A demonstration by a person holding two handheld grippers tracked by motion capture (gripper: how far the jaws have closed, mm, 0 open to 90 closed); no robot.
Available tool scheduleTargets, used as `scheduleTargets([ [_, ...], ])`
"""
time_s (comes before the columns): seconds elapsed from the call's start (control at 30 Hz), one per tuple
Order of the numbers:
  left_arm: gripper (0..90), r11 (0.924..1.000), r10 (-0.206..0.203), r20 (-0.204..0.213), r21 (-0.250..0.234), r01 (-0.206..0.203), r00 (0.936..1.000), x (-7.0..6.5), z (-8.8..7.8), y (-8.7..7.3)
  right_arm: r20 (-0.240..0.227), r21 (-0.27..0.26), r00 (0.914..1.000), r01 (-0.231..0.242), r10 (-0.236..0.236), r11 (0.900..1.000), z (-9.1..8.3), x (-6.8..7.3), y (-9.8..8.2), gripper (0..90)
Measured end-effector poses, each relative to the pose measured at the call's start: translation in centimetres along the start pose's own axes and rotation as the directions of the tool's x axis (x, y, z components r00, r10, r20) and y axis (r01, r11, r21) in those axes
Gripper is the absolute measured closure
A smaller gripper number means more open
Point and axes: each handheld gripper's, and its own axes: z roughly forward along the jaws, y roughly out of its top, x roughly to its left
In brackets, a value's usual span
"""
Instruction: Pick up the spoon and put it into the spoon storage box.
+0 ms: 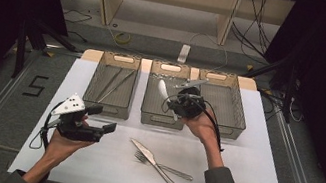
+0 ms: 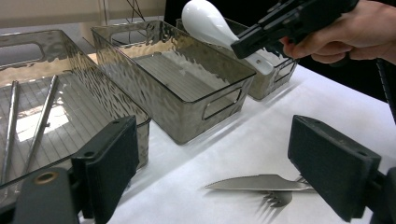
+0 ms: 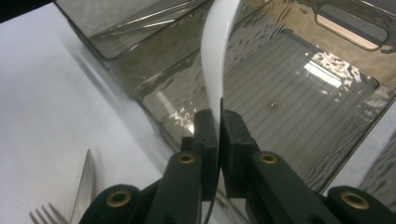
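My right gripper [image 1: 175,102] is shut on the handle of a white spoon [image 1: 163,89] and holds it over the middle smoky bin [image 1: 152,118]. In the right gripper view the pads [image 3: 205,135] pinch the thin white spoon [image 3: 215,56] edge-on above that bin's ribbed floor [image 3: 289,93]. The left gripper view shows the spoon's bowl [image 2: 205,21] sticking out past the other gripper's black jaw [image 2: 261,37]. My left gripper [image 1: 101,118] stands open near the table's front left, with nothing between its fingers [image 2: 112,163]. A knife [image 1: 151,158] and a fork [image 1: 168,169] lie crossed on the white tabletop.
Three smoky plastic bins stand in a row at the back. The left bin [image 1: 108,108] holds two thin metal sticks [image 1: 114,84]. The right bin [image 1: 235,115] sits beside the right hand. Cables trail from both grippers. The white table [image 1: 247,177] ends close in front.
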Motion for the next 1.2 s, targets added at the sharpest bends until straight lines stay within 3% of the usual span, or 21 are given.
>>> scheduleTargets([
  [0.27, 15.9, 1.0, 0.0, 0.0, -0.003, 0.0, 1.0, 0.0, 0.0, 0.0, 0.034, 0.019, 0.9983, -0.048, 0.048, 0.999, 1.2, -0.9, 1.6, 86.5],
  [0.6, 15.9, 0.9999, -0.005, -0.003, -0.009, 0.005, 1.0, 0.1, -0.1, 0.0, 0.078, 0.053, 0.9951, -0.066, 0.061, 0.996, 2.6, -1.5, 2.9, 86.5],
  [1.2, 15.8, 0.9999, -0.009, -0.005, -0.014, 0.009, 0.9999, 0.1, -0.2, 0.0, 0.098, 0.095, 0.9903, -0.108, 0.099, 0.99, 4.1, -2.1, 3.0, 86.4],
])
